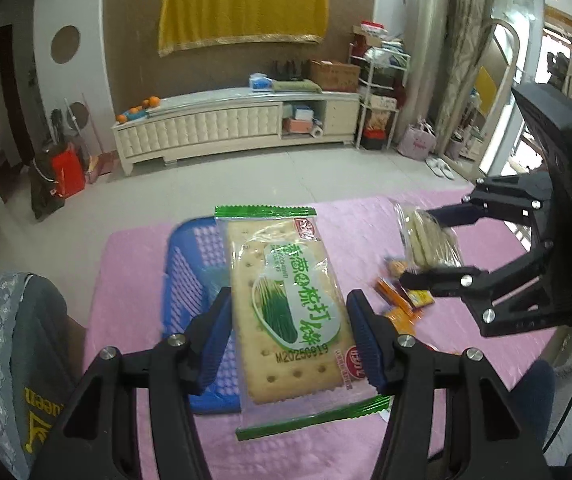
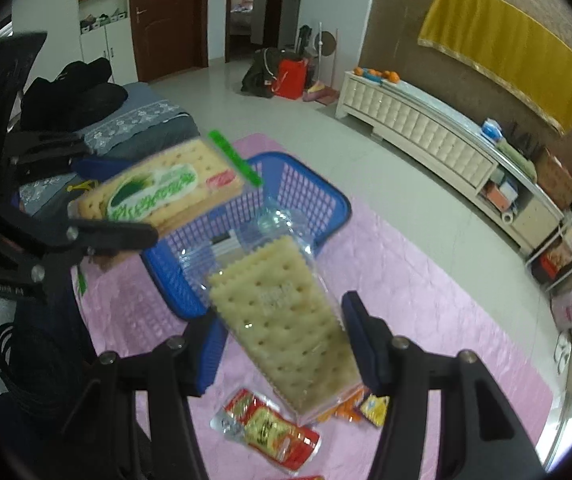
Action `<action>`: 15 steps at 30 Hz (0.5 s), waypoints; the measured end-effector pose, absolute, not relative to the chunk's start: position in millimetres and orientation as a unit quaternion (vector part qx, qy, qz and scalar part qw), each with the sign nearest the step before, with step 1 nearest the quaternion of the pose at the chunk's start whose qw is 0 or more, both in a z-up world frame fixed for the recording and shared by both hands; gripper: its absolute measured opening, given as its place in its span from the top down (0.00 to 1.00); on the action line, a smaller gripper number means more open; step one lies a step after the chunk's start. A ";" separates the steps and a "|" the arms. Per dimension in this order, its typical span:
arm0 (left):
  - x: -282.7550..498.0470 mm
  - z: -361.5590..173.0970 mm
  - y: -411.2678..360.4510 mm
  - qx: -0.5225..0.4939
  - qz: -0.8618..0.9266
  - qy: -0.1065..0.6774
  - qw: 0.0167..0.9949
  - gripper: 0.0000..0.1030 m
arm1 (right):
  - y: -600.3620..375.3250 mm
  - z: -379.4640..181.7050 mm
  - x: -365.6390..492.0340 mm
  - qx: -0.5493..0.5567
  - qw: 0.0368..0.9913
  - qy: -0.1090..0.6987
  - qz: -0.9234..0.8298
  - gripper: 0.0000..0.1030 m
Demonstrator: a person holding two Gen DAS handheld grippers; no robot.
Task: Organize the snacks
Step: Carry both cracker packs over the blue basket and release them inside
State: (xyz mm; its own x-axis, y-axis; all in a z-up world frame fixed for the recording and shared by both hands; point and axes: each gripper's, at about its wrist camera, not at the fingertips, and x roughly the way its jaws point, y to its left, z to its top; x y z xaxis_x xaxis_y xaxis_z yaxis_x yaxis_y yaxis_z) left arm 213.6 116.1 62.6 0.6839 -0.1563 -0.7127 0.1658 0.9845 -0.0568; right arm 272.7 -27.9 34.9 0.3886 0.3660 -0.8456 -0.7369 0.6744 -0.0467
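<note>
My left gripper [image 1: 288,336] is shut on a green-labelled cracker pack [image 1: 286,304], held in the air over the blue plastic basket [image 1: 194,264] on the pink mat. My right gripper [image 2: 282,344] is shut on a clear-wrapped cracker pack [image 2: 282,320], also lifted above the mat. In the left wrist view the right gripper [image 1: 426,244] shows at the right with its clear cracker pack [image 1: 426,240]. From the right wrist camera the left gripper [image 2: 114,200] holds the green-labelled pack [image 2: 158,192] beside the blue basket [image 2: 306,200].
Small orange and yellow snack packets [image 1: 402,300] lie on the pink mat [image 1: 126,280]. A red-and-yellow snack packet [image 2: 270,432] lies below the right gripper. A grey cushioned seat [image 2: 142,120] stands left of the mat. A white TV cabinet [image 1: 226,128] lines the far wall.
</note>
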 end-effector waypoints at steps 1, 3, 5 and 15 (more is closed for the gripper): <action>218.5 62.6 123.8 0.002 -0.085 0.389 0.917 0.47 | -23.8 34.2 276.3 -0.215 0.804 0.435 0.343 0.41; 228.5 60.8 138.0 0.004 -0.076 0.391 0.917 0.47 | -12.1 30.0 286.7 -0.217 0.800 0.437 0.349 0.41; 233.4 56.2 145.4 0.010 -0.069 0.392 0.917 0.47 | -1.6 24.2 296.1 -0.220 0.796 0.439 0.355 0.41; 288.8 23.2 185.2 -0.024 -0.048 0.419 0.906 0.47 | 43.7 -11.4 351.6 -0.204 0.792 0.473 0.329 0.41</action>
